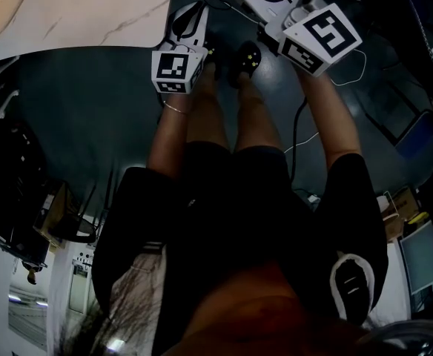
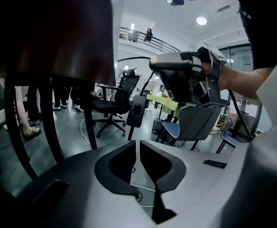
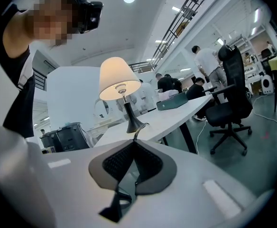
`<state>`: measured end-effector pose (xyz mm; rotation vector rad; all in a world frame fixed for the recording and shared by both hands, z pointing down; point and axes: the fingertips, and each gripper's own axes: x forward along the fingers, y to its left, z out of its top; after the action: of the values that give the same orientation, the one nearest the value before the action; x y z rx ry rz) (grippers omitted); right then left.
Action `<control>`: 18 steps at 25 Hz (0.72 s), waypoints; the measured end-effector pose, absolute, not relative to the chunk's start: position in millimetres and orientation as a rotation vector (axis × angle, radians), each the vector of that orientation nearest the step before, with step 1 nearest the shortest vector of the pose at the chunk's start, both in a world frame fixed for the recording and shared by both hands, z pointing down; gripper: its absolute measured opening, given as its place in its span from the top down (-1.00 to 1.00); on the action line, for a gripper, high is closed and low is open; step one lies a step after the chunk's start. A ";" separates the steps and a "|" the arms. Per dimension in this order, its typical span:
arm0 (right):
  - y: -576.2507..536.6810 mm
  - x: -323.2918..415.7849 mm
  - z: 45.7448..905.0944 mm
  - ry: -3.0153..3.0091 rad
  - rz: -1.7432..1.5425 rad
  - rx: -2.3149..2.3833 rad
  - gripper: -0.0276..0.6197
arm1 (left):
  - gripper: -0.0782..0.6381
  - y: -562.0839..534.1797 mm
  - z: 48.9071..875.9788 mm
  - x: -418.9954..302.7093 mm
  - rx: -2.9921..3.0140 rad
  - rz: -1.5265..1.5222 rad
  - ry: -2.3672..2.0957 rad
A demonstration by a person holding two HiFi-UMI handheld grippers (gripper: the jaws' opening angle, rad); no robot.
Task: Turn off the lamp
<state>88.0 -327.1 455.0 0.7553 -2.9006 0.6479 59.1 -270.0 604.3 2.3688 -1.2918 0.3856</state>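
Observation:
The lamp (image 3: 120, 86) stands lit on a white table (image 3: 176, 113) in the right gripper view, with a cream shade on a dark stem and foot. A thin grey cord (image 3: 141, 127) curves from beside the foot and vanishes behind my right gripper (image 3: 134, 140), whose jaws meet at the tips. The lamp is well beyond those tips. My left gripper (image 2: 135, 148) shows a narrow slit between its jaws with nothing in it; it points past the other gripper (image 2: 190, 82) at chairs. In the head view both marker cubes (image 1: 176, 68) (image 1: 321, 35) hang above the person's legs.
A white marbled tabletop (image 1: 90, 13) fills the head view's upper left. Black office chairs (image 2: 115, 103) (image 3: 231, 99) stand on the dark floor, and a blue-grey chair (image 2: 195, 122) is near. A dark blurred mass (image 2: 58, 32) fills the left gripper view's upper left. People stand behind the table.

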 end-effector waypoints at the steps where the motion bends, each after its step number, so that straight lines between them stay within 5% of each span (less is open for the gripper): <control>1: -326.8 88.0 454.6 -2.897 0.650 0.754 0.88 | 0.75 -271.5 603.3 57.7 2.365 0.387 -1.298; 5: -324.6 86.7 452.6 -2.894 0.666 0.740 0.88 | 0.74 -276.7 604.0 54.2 2.350 0.389 -1.311; 7: -323.6 85.4 452.0 -2.893 0.674 0.734 0.87 | 0.55 -278.2 606.4 55.6 2.346 0.386 -1.299; 18: -318.9 89.3 445.8 -2.906 0.732 0.716 0.87 | 0.55 -284.6 610.7 65.0 2.356 0.416 -1.264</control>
<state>89.3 -318.9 445.8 0.7156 -2.9057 0.7318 65.0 -284.6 610.7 2.3556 -1.2639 0.4160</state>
